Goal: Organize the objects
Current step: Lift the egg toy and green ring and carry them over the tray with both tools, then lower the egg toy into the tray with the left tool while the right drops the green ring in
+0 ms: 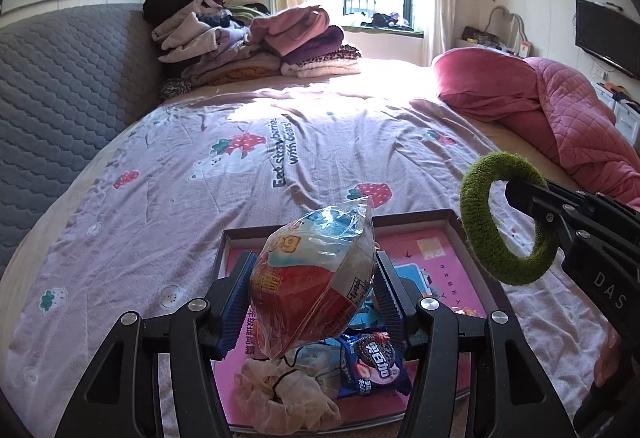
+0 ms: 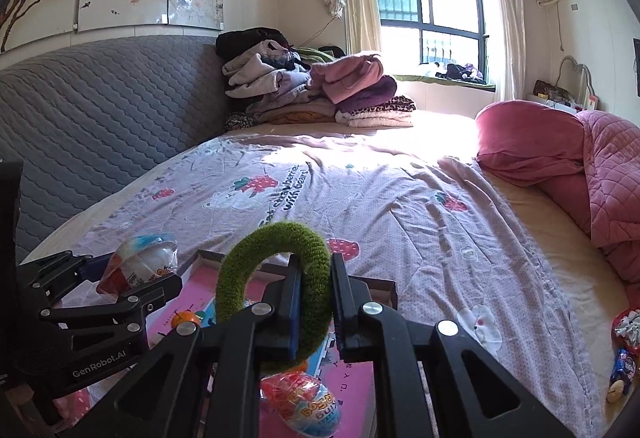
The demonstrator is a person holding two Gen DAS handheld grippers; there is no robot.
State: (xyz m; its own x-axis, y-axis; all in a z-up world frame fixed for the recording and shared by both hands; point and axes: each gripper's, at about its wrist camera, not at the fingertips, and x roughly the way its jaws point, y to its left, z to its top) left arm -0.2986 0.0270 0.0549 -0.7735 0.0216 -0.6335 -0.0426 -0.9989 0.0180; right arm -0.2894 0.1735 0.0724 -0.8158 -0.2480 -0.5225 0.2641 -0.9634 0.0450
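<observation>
Snack packs and small items are being gathered into a shallow box point(image 1: 448, 216) with a pink floor lying on the bed point(image 1: 200, 158). The left gripper point(image 1: 314, 278) has its jaws clenched on a wrapped egg-shaped snack point(image 1: 316, 274), red and blue under crinkly clear film, held above the box's middle. The right gripper point(image 2: 316, 294) pinches a fuzzy green ring point(image 2: 276, 278) at its 4 o'clock side, over the box. To do this well, lower each item close to the floor before releasing, into bare space at 12 o'clock, away from the cookie pack point(image 1: 372, 362) and cream scrunchie point(image 1: 288, 398) at 6 o'clock.
</observation>
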